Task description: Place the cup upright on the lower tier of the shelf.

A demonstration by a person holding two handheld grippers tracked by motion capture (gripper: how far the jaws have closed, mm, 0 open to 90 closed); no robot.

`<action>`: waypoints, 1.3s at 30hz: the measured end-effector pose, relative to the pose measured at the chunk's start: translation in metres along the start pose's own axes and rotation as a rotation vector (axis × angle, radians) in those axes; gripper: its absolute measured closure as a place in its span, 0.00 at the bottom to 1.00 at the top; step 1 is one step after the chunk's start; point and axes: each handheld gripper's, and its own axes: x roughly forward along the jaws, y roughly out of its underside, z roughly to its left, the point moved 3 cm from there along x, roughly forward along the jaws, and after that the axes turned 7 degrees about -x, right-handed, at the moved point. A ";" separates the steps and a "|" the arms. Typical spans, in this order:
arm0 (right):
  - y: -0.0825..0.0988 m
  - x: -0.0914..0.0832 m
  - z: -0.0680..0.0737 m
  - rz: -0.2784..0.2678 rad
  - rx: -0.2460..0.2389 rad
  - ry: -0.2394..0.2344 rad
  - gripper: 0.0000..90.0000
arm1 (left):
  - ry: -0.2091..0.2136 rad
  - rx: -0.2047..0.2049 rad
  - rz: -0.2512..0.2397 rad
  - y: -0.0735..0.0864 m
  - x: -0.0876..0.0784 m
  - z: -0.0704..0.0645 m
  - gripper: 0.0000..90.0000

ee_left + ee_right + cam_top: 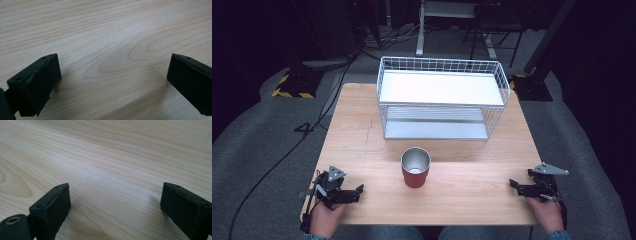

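Pale wooden table (362,130) stands on grey carpet (257,140).

The red cup (415,168) stands alone mid-bench (362,130), with bare wood open on both sides between it and each hand-held gripper, left (354,192) and right (515,185). Behind it, the white wire rack (441,97) blocks the far middle; strips of bench stay free along its left and right.
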 end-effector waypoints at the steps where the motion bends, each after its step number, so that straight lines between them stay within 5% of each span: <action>1: 0.000 0.000 0.000 0.000 0.000 0.000 0.10 | 0.000 0.000 0.000 0.000 0.000 0.000 0.00; 9: 0.000 0.000 0.000 0.000 0.000 0.000 0.10 | 0.029 -0.021 -0.048 -0.003 -0.005 0.000 0.00; 19: 0.000 0.000 0.000 0.000 0.000 0.000 0.10 | 0.084 -0.038 -0.178 -0.014 -0.026 -0.007 0.00; 39: 0.000 0.000 0.000 0.000 0.000 0.000 0.11 | 0.131 -0.019 -0.288 -0.024 -0.047 -0.024 0.00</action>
